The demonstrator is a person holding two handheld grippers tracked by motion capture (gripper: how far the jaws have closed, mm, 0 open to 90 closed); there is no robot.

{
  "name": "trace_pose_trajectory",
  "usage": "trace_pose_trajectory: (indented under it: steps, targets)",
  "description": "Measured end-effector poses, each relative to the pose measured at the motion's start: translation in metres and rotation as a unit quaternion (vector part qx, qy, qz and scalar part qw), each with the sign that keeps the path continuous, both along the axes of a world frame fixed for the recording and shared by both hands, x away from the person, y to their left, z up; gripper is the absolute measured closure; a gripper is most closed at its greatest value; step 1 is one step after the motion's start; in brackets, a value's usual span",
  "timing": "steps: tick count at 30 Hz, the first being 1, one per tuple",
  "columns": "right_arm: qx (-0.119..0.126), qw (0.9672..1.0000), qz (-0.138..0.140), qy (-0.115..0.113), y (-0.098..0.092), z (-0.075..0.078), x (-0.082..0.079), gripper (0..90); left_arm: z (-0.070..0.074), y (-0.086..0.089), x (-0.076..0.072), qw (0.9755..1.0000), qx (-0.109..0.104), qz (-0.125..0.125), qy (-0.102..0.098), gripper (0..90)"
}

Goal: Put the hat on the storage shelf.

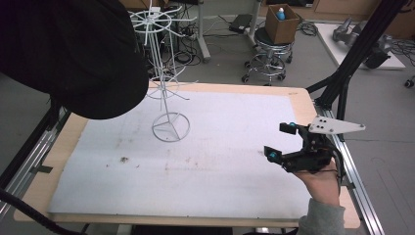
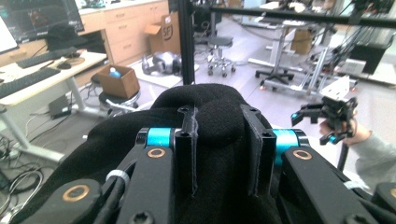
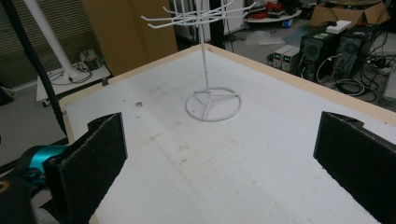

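A black cap [image 1: 73,54] hangs high over the table's far left, close to the high camera. In the left gripper view my left gripper [image 2: 224,140] is shut on the cap [image 2: 205,100], with its fabric bunched between and around the jaws. A white wire hook stand [image 1: 169,125] rises from the white mat, just right of the cap. My right gripper [image 1: 280,141] is held in a hand at the table's right side, open and holding nothing. In its own view the right gripper [image 3: 222,128] has wide-apart jaws that face the stand [image 3: 204,65].
A white mat [image 1: 220,161] covers the wooden table and bears a few dark smudges. A black frame post [image 1: 352,54] rises at the right edge. Beyond the table stand a stool with a cardboard box [image 1: 281,24] and loose cables on the floor.
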State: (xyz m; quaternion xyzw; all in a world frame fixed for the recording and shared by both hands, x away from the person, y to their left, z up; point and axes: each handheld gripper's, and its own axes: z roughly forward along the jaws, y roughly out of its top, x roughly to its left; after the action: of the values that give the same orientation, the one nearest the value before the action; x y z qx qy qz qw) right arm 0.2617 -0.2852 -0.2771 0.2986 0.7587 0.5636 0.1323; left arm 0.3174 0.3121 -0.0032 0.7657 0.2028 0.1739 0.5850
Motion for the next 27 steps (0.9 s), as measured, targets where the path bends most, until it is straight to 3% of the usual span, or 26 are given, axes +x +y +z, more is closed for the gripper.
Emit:
trace_pose_trajectory:
  steps: [6, 10, 13, 16, 27]
  targets:
    - [0.001, 1.0, 0.003, -0.002, 0.0, 0.0, 0.0, 1.6, -0.004, -0.005, 0.001, 0.9997, 0.02, 0.013, 0.002, 69.5]
    - [0.001, 1.0, 0.004, -0.005, 0.001, 0.001, -0.001, 1.6, -0.013, -0.001, 0.002, 0.9998, 0.006, 0.01, 0.013, 69.4]
    - [0.002, 1.0, 0.005, -0.004, 0.001, 0.002, -0.001, 1.6, -0.021, 0.001, 0.003, 0.9996, 0.017, 0.016, 0.019, 69.3]
    - [0.001, 1.0, 0.005, -0.003, 0.002, 0.002, -0.001, 1.6, -0.03, 0.005, 0.004, 0.9995, 0.0, 0.012, 0.03, 69.1]
    - [-0.003, 0.9999, 0.01, 0.0, 0.006, 0.002, -0.001, 1.6, -0.067, 0.021, 0.009, 0.9983, -0.008, 0.025, 0.052, 68.8]
